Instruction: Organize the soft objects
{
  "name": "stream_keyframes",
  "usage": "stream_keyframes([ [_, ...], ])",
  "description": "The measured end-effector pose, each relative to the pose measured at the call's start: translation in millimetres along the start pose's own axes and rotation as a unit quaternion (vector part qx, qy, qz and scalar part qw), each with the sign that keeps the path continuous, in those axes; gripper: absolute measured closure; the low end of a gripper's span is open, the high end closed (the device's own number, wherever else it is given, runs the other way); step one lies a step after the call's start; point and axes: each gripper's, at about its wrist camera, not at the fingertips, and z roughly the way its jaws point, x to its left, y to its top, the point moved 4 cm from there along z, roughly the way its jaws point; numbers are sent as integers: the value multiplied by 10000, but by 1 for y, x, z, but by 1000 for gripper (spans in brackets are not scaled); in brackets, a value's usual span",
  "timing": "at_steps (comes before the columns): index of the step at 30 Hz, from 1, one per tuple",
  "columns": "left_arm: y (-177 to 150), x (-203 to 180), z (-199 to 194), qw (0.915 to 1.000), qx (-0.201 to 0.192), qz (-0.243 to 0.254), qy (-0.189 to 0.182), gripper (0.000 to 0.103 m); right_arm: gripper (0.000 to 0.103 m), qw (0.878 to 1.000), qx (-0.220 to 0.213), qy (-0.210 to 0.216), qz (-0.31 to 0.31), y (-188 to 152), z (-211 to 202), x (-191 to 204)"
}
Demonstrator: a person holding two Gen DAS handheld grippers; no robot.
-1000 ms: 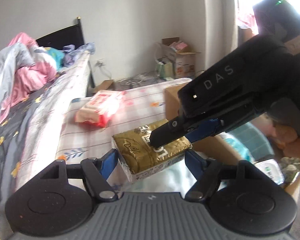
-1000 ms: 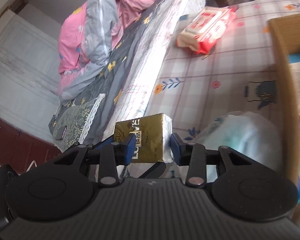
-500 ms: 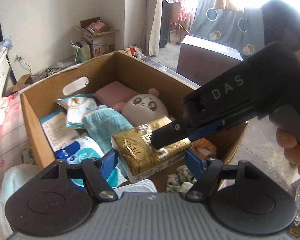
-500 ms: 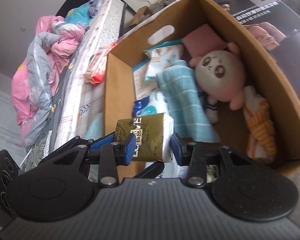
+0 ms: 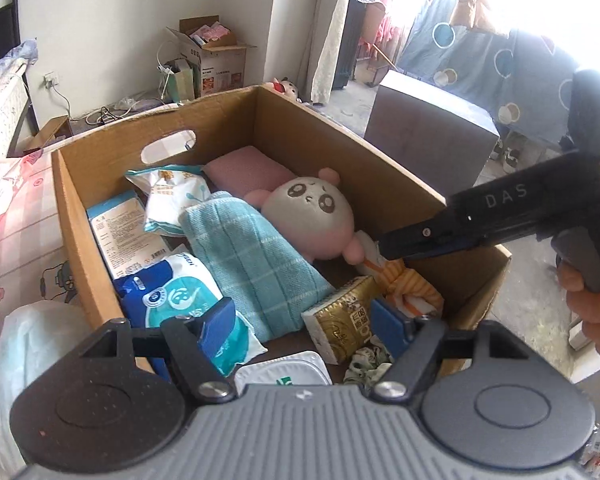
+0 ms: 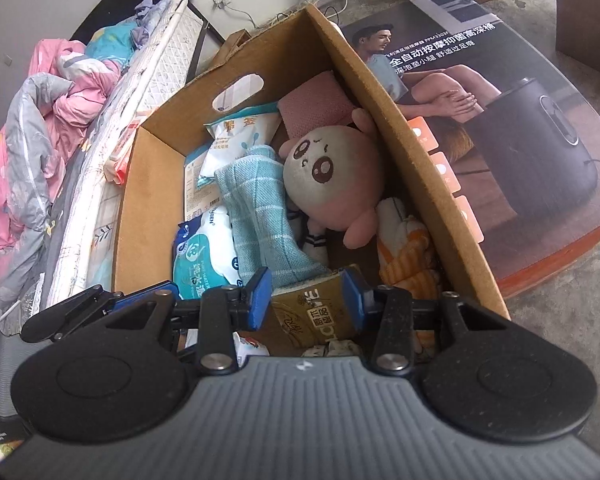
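Both grippers are hanging over the open cardboard box [image 5: 76, 216], pointing down into it. The right gripper [image 6: 306, 300] is pinching the gold tissue pack [image 6: 314, 316] btwn its blue pads, w/ the pack sitting low at the near end of the box, just beside the folded teal towel [image 6: 256, 216] & the orange-striped cloth [image 6: 408, 256]. The left gripper [image 5: 304, 326] is standing open, its jaws having just been widening; the pack [image 5: 344, 318] is lying btwn them, touching the right pad only, well clear of the left one. A round plush toy [image 5: 312, 216] is lying at mid box, wipes packs [image 5: 180, 300] are filling the left side, & a pink cushion [image 5: 244, 168] is resting at the far end
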Motion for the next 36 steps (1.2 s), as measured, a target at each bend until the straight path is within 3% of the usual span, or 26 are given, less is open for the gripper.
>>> stream_keyframes([
  [5, -5, 25, -52, 9984, -441, -184, 296, 17, 59, 9973, -654, 319, -12, -11, -33, 19],
  [10, -22, 52, -107, 9918, -824, -231, 953, 4, 26, 9864, -1523, 538, -304, -42, -73, 54],
  [11, -27, 58, -119, 9894, -889, -278, 1116, 0, 23, 9838, -1662, 554, -383, -50, -79, 61],
  [16, -58, 84, -160, 9773, -942, -758, 1739, 0, 9, 9753, -2097, 342, -605, -96, -91, 96],
  [19, -81, 98, -175, 9710, -814, -1273, 1853, 0, 1, 9747, -2074, 331, -767, -121, -86, 119],
  [22, -106, 106, -185, 9659, -761, -1563, 1921, 0, 1, 9748, -1943, 153, -1083, -147, -76, 142],
  [25, -130, 110, -192, 9516, -750, -1852, 2334, 0, 1, 9735, -1714, -196, -1503, -170, -65, 163],
  [27, -143, 109, -194, 9465, -683, -1974, 2461, 0, 1, 9731, -1602, -425, -1597, -185, -59, 172],
  [31, -159, 98, -187, 9475, -471, -1923, 2511, 0, 1, 9752, -1423, -654, -1562, -211, -49, 177],
  [36, -170, 73, -176, 9562, -272, -1669, 2389, 0, 1, 9752, -1300, -871, -1565, -233, -43, 182],
])
